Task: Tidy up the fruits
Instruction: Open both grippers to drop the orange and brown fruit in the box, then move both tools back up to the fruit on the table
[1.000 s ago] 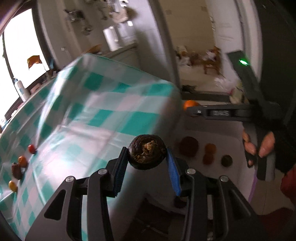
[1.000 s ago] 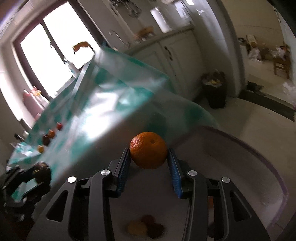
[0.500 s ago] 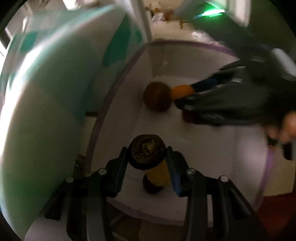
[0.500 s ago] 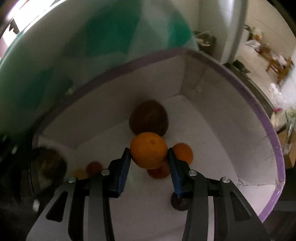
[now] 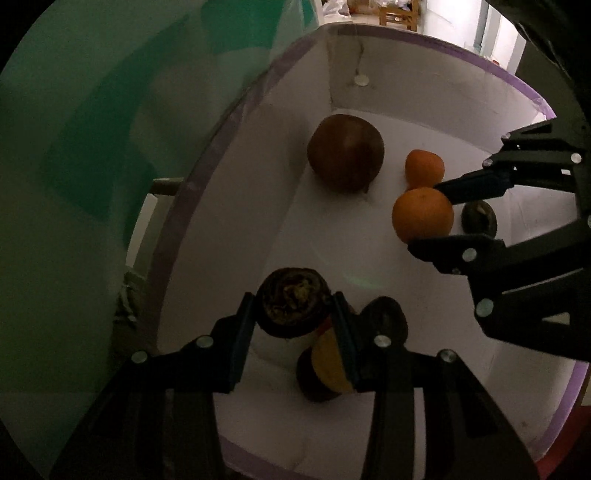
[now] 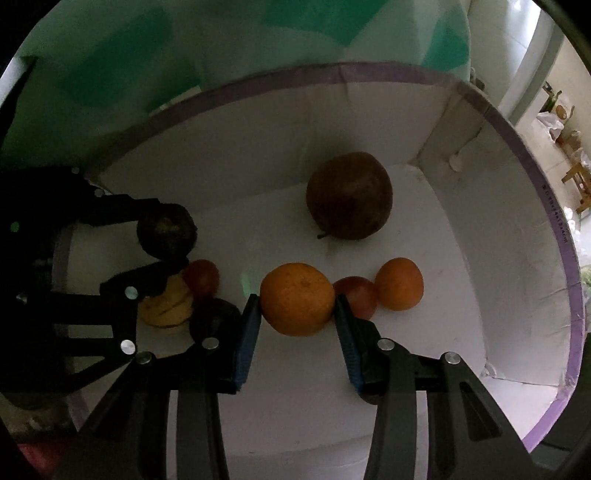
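Both grippers reach down into a white box with a purple rim [image 5: 436,40] [image 6: 561,236]. My left gripper [image 5: 293,314] [image 6: 168,243] is shut on a dark wrinkled fruit [image 5: 293,306] [image 6: 166,230], held just above the box floor. My right gripper [image 6: 297,306] [image 5: 430,218] is shut on an orange [image 6: 297,299] [image 5: 423,214], held low over the floor. On the floor lie a large brown apple [image 5: 345,151] [image 6: 349,195], a small orange [image 5: 424,168] [image 6: 400,282], a red fruit [image 6: 356,295], a yellow fruit [image 5: 330,363] [image 6: 168,306] and dark fruits [image 5: 480,218] [image 6: 214,317].
A green-and-white checked tablecloth [image 5: 92,129] [image 6: 184,44] hangs beside the box. A small red fruit [image 6: 201,277] lies by the yellow one. A room with a wooden chair [image 5: 400,14] shows beyond the box's far wall.
Both grippers have come down from above the table edge into the box, each still holding its fruit, and now sit lower, close to the fruits on the floor.
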`<move>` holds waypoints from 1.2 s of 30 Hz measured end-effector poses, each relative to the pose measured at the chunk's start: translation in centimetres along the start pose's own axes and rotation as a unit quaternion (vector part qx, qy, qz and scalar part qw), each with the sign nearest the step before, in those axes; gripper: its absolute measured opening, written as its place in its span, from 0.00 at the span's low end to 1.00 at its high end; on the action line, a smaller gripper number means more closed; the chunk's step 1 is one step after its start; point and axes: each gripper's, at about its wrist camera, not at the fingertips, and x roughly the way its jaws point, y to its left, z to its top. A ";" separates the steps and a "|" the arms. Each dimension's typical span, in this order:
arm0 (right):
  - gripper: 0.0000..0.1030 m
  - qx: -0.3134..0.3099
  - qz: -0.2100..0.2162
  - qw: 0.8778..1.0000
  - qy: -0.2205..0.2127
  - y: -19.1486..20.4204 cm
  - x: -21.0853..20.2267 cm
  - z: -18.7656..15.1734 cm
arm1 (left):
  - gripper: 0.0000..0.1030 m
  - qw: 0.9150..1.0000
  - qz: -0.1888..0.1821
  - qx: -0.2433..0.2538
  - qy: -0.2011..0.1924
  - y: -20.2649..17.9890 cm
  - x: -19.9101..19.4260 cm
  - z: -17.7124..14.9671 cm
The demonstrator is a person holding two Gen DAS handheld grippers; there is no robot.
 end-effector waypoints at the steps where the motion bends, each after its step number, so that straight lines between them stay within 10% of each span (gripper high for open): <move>1: 0.41 -0.001 0.000 1.000 0.000 0.0 0.0 -0.1 | 0.41 1.000 -0.001 -0.003 -0.002 0.0 0.0 0.0; 4: 0.42 0.006 -0.006 1.000 0.007 -0.1 0.1 -0.2 | 0.46 1.000 -0.007 -0.011 -0.010 0.1 -0.2 -0.3; 8: 0.61 0.021 -0.009 1.000 0.008 0.2 -0.1 0.3 | 0.77 0.999 -0.009 -0.009 -0.033 1.0 -0.7 -0.3; 25: 0.70 -0.007 -0.051 0.998 0.021 -0.6 -2.3 2.0 | 0.82 0.994 0.002 0.031 -0.109 0.0 -5.2 -1.9; 36: 0.79 -0.011 -0.138 0.990 -0.021 -0.3 -9.1 3.1 | 0.90 0.965 -0.049 0.027 -0.257 2.7 -16.5 -4.7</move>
